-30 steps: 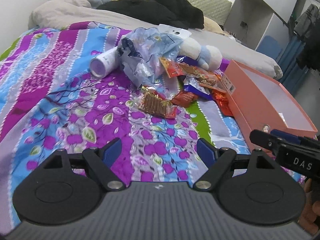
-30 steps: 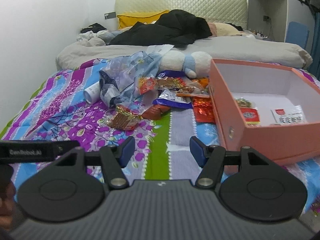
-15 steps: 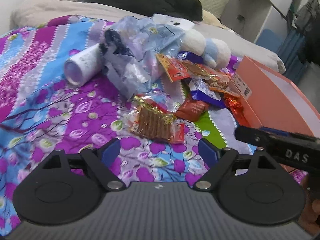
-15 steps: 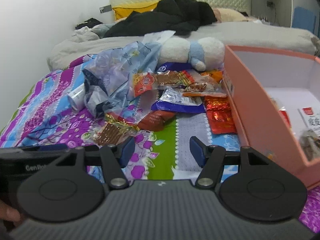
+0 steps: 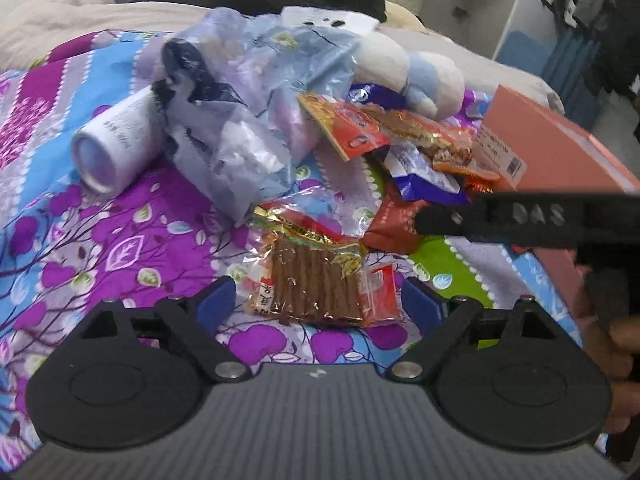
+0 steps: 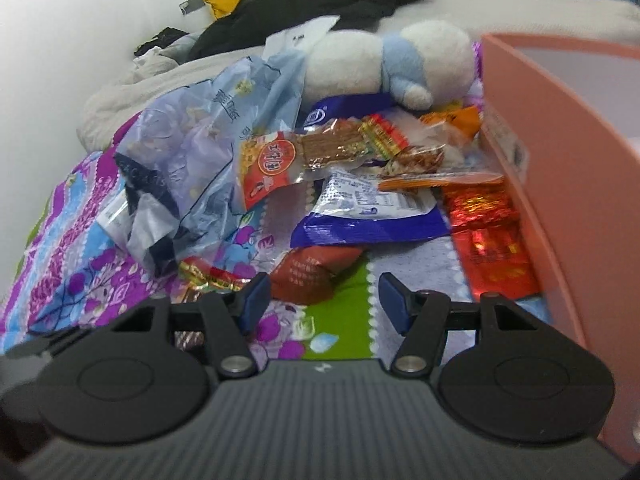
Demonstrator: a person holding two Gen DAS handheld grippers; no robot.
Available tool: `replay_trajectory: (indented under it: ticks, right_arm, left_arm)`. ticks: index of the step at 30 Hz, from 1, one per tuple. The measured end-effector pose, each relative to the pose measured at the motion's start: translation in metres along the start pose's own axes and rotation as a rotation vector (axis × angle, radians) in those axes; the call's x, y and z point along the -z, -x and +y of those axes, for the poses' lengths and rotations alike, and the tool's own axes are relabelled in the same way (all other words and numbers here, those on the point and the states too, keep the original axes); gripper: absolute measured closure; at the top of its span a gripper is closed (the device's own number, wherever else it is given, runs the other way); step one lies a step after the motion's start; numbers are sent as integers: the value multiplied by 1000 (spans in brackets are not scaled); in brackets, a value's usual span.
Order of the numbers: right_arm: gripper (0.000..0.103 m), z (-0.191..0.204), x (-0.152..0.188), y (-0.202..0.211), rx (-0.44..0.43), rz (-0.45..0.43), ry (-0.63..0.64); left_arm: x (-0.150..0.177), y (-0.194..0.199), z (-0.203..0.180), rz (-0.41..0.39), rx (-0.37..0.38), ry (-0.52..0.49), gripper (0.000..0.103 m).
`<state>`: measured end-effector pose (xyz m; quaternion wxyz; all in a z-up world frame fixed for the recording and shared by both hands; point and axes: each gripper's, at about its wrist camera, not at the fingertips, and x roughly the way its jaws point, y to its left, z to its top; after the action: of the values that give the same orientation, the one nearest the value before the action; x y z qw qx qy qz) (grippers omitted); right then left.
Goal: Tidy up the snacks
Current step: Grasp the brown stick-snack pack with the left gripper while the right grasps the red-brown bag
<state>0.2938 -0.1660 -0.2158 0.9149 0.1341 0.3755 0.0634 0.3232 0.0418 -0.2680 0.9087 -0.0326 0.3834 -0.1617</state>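
Observation:
Snack packets lie in a heap on a flowered bedspread beside a pink box (image 5: 560, 152). My left gripper (image 5: 318, 304) hovers low over a clear packet of brown sticks (image 5: 312, 284). Its jaws are opening, and the packet's near end lies between the blue pads without touching them. My right gripper (image 6: 323, 300) is open, with nothing between its fingers. A red-brown packet (image 6: 312, 272) lies just ahead of its left finger. Farther off are a blue-and-white packet (image 6: 372, 208), red foil packets (image 6: 492, 248) and an orange stick packet (image 6: 304, 160). The pink box (image 6: 560, 120) stands to the right.
A crumpled bluish plastic bag (image 5: 240, 120), a white tube (image 5: 116, 148) and a white-and-blue plush toy (image 5: 412, 68) lie behind the snacks. A black housing lettered DAS (image 5: 540, 216) crosses the right of the left wrist view, with a hand (image 5: 616, 340) below it. Dark clothes lie at the bed's head.
Both grippers have come forward and down toward the snack heap. The stick packet now lies between the left pads, which stand a little wider. The red-brown packet is close before the right fingers.

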Motion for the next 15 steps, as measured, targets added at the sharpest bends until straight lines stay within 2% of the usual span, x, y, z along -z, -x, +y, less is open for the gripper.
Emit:
replay_trajectory:
  ticks: [5,10,12,13,15]
  right_arm:
    - [40,0,-2,-28,-25,41,-55]
    - [38,6,-7,-39,-8,23,-51]
    - [40,9,-8,-40,10,21,-31]
    - [46,10,-7,-40,30,20,-16]
    - [49,8,-7,-38,28,21,-17]
  left_arm:
    - [-2,-13,-5,-10,-35,-42,13]
    - [0,-20,-9,-8,-78,-69,19]
    - [1,-20,-12,-9,-101,-90,23]
    - [1,-19,-12,-9,-105,-90,24]
    - [1,-17,-11,-7,-102,-82,25]
